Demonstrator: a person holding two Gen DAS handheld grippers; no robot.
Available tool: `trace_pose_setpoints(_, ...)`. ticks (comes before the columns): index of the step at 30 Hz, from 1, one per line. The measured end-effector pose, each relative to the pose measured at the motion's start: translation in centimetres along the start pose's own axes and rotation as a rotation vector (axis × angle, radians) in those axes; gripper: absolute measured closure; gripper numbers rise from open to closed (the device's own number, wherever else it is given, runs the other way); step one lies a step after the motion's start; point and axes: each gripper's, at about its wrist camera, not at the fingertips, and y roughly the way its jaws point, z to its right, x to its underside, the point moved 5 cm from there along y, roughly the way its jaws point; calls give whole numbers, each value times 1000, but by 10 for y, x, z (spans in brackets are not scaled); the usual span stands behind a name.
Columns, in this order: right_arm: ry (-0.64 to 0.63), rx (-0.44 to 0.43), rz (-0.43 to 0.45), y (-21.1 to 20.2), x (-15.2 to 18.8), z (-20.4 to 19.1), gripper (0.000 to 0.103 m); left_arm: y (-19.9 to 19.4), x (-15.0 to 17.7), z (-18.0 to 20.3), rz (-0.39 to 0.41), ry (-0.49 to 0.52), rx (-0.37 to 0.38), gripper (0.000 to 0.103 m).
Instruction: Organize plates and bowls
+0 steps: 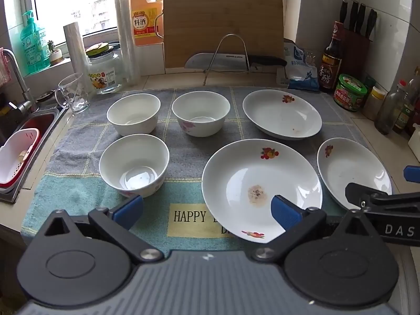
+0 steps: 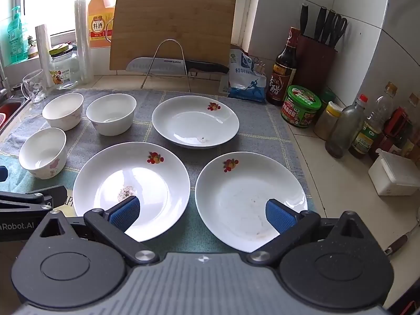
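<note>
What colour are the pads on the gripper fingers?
Blue, on black arms; the pads show best in the right wrist view.

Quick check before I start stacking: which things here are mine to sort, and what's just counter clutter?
Yours to sort: three white bowls; three flower-print plates, all on the towel.

Clutter: cutting board, knife, glass mug, jar, sauce bottles.

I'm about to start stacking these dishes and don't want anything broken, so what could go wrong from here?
1. The near white fruit-print plate holds food residue; stacking another on it could smear both.
2. The three white ceramic bowls sit close together, so open fingers reaching for one may knock a neighbour.
3. The clear glass mug stands by the sink edge; a sweep leftward could tip it in.
</note>
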Motion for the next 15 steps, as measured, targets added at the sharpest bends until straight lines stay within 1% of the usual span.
trace_pose_setpoints(7,5,-6,3,-3,-1,-1,0,0,-2,2,15,16,-20,1)
trace_pose_setpoints(8,5,-6,2,-3,-2,-1,0,-4,3,2,15,3,-11,1)
trace_pose_setpoints(13,0,0,11,-5,-1,-1,0,-5,5,6,20,4,-14,1)
trace_pose_setpoints(14,-2,1,11,-5,-1,-1,0,-4,1,-2,13,-6,-5,1)
trace_pose_setpoints(15,-2,2,12,-5,-1,-1,0,-5,1,-2,14,-5,-4,1)
